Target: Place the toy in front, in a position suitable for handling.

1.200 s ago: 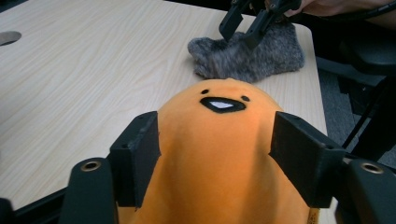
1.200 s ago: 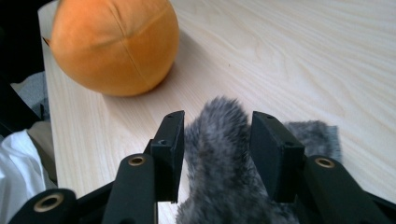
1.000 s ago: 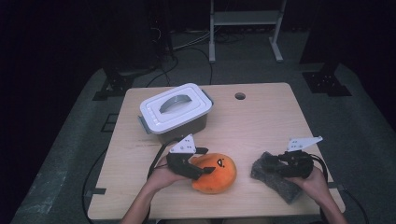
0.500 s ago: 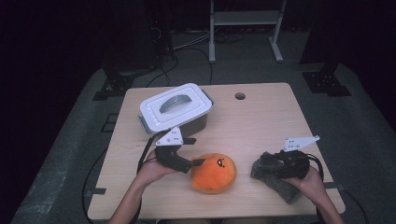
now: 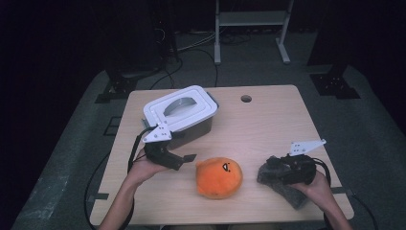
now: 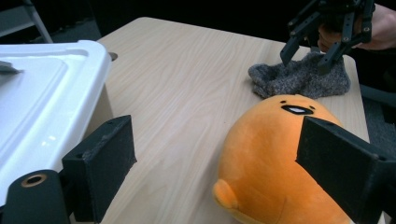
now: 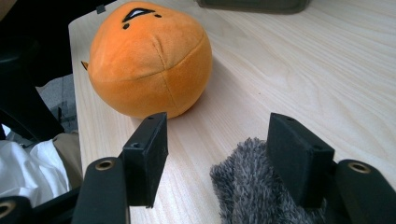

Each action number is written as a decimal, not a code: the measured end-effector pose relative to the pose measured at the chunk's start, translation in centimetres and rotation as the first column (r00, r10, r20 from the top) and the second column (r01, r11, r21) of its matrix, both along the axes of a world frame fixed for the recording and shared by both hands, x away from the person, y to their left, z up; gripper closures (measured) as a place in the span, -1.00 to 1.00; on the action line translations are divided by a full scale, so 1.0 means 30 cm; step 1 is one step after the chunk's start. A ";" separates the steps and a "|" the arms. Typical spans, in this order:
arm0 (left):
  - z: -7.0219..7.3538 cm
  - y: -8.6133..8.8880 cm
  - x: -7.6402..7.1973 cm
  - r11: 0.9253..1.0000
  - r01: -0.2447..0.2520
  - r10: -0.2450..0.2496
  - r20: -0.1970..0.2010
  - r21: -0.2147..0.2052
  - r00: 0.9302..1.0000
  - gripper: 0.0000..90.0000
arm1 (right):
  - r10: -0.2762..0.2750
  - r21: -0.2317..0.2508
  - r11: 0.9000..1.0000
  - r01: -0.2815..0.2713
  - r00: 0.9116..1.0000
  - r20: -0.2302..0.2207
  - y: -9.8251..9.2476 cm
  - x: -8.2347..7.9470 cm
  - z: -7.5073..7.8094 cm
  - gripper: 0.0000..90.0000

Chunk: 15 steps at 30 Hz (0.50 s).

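An orange plush ball with a small face lies near the table's front edge. My left gripper hovers just left of it, apart from it. Its jaws have just been opening and stand open with nothing pressed between them. A grey fuzzy cloth lies at the front right. My right gripper sits over it; its jaws have just been opening and now stand open, the cloth loose between them.
A grey box with a white handled lid stands close behind my left gripper. The wooden table has a small round hole at the back. A metal stand and cables lie on the floor beyond.
My left gripper let go of the orange plush, opened wider and drew back left toward the box. The right gripper's jaws spread over the grey cloth; that hand stayed put.
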<state>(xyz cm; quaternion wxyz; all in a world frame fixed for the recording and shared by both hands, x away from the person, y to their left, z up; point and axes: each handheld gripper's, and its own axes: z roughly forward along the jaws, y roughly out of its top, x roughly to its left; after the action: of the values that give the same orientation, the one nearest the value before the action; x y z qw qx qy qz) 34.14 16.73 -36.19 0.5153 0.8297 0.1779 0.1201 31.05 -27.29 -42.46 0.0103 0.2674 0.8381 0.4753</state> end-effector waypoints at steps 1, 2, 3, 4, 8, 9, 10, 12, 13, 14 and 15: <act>0.002 0.005 0.004 1.000 -0.002 0.002 0.003 0.003 1.000 -0.77 | 0.000 -0.001 1.000 0.000 1.000 0.000 0.000 -0.001 0.002 -0.17; 0.005 0.010 0.007 1.000 -0.003 0.003 0.004 0.004 1.000 -0.77 | 0.000 0.001 1.000 0.000 1.000 0.002 0.001 -0.001 0.003 -0.17; 0.007 0.014 0.010 1.000 -0.005 0.005 0.007 0.006 1.000 -0.77 | 0.001 0.002 1.000 -0.001 1.000 0.002 0.002 -0.001 0.005 -0.18; 0.010 0.019 0.013 1.000 -0.009 0.009 0.011 0.005 1.000 -0.77 | 0.002 0.003 1.000 -0.002 1.000 0.003 0.004 -0.001 0.005 -0.18; 0.020 0.037 0.024 1.000 -0.019 0.019 0.018 -0.004 1.000 -0.78 | 0.003 0.002 1.000 -0.003 1.000 0.001 0.008 -0.001 0.007 -0.20; 0.022 0.041 0.028 1.000 -0.020 0.020 0.016 -0.003 1.000 -0.79 | 0.004 0.002 1.000 -0.004 1.000 0.002 0.009 0.000 0.007 -0.20; 0.023 0.045 0.031 1.000 -0.022 0.022 0.017 -0.002 1.000 -0.79 | 0.004 0.002 1.000 -0.004 1.000 0.004 0.010 0.001 0.007 -0.21; 0.027 0.054 0.037 1.000 -0.027 0.027 0.021 -0.005 0.999 -0.79 | 0.005 0.001 1.000 -0.005 1.000 0.004 0.011 0.001 0.007 -0.22; 0.029 0.059 0.041 1.000 -0.029 0.029 0.021 -0.005 0.999 -0.79 | 0.005 0.001 1.000 -0.005 1.000 0.004 0.012 0.001 0.007 -0.22; 0.031 0.064 0.046 1.000 -0.031 0.031 0.023 -0.006 0.999 -0.79 | 0.005 0.002 1.000 -0.005 1.000 0.004 0.012 0.002 0.007 -0.23; 0.033 0.068 0.050 0.999 -0.034 0.034 0.027 -0.005 0.999 -0.79 | 0.005 0.003 1.000 -0.005 1.000 0.004 0.012 0.001 0.008 -0.23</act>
<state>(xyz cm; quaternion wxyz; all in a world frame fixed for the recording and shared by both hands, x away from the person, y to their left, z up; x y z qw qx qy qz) 35.66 18.77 -35.20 0.5174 0.8236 0.1853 0.1400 31.08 -26.92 -42.23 0.0103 0.2645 0.8381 0.4769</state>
